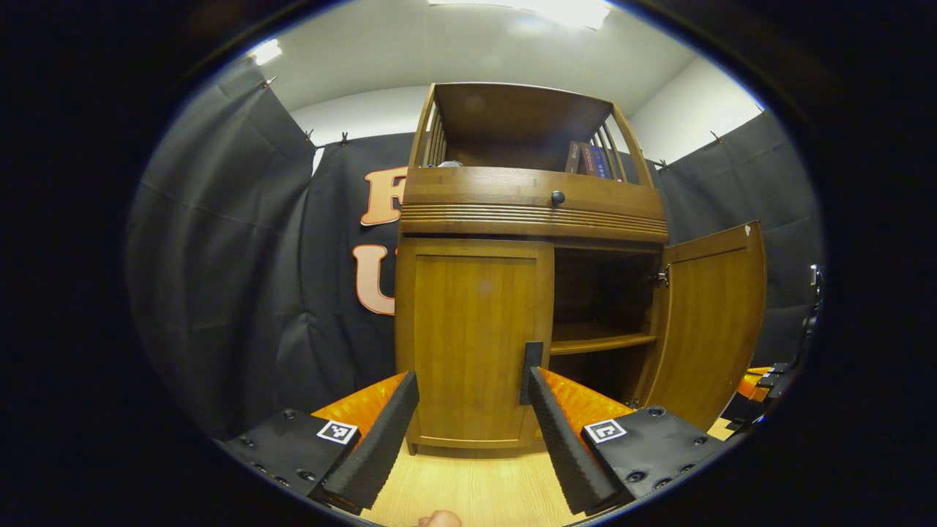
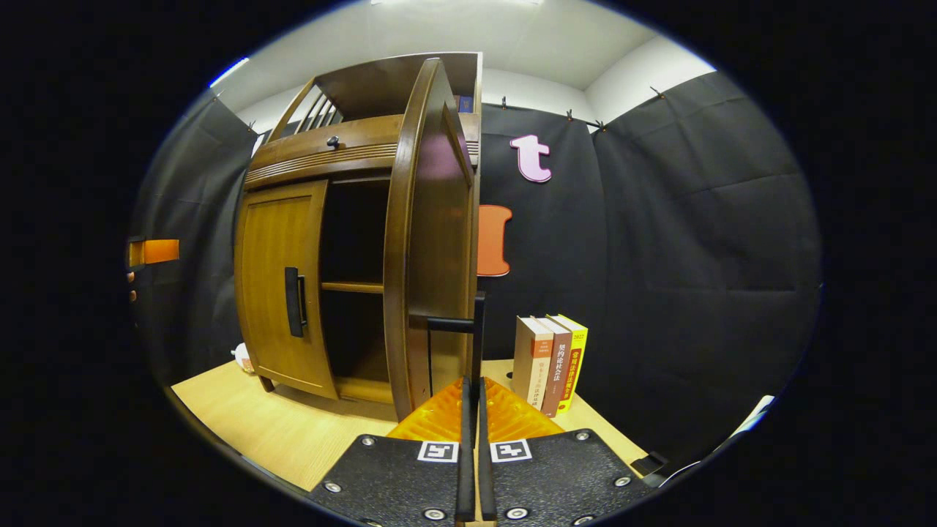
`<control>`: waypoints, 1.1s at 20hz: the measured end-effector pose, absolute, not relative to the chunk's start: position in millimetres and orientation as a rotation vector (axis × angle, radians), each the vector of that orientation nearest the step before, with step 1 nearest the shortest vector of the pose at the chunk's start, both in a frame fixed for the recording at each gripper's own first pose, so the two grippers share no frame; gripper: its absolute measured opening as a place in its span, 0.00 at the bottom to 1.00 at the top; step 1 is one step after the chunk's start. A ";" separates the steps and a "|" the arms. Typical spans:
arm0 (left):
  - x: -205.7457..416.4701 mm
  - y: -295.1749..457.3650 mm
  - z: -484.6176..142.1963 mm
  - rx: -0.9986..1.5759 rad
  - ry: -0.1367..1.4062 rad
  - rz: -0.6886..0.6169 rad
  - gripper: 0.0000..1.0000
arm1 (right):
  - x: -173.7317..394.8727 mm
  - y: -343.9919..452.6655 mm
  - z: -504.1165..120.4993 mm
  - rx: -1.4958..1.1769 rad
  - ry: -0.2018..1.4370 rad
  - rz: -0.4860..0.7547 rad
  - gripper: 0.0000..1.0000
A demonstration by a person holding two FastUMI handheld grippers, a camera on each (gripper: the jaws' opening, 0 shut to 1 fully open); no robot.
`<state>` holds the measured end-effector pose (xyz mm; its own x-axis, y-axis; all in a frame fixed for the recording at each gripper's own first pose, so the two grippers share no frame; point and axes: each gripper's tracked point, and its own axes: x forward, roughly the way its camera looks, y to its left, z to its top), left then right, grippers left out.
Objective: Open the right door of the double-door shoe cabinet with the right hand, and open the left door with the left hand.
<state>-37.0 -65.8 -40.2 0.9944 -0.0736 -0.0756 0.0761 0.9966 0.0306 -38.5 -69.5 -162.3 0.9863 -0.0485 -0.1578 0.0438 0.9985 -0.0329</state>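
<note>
Your left gripper [image 1: 472, 432], fingers wide, faces the left door's vertical handle [image 1: 532, 372], just ahead (right fingers pinched together).

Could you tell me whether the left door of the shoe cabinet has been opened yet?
No, in the left gripper view the left door sits flush and shut, its handle between the open fingers of the left gripper, while the right door stands open.

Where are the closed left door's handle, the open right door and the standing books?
left door handle [image 1: 531, 372], left gripper view, middle of the dark bar.
right door [image 1: 708, 322], left gripper view, inner panel, swung open.
books [image 2: 550, 364], right gripper view, spine of the middle book.
</note>
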 end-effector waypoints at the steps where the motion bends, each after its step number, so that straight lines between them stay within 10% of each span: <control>1: -36.5 -70.0 -41.8 0.036 0.075 -0.076 0.96 | -37.4 -75.4 -162.8 -0.029 0.159 -0.051 0.01; 14: -6.3 -120.2 -64.0 0.008 0.095 -0.118 0.99 | -73.3 -148.4 -168.8 0.037 0.153 -0.134 0.07; 22: 42.8 -146.0 -108.7 0.047 0.094 -0.120 0.97 | -76.6 -182.7 -174.4 0.035 0.143 -0.201 0.69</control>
<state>42.8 -146.0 -108.7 0.9884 -0.1175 -0.0967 0.1219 0.9917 0.0407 -76.6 -182.7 -174.4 0.9697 -0.1963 -0.1452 0.2013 0.9793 0.0205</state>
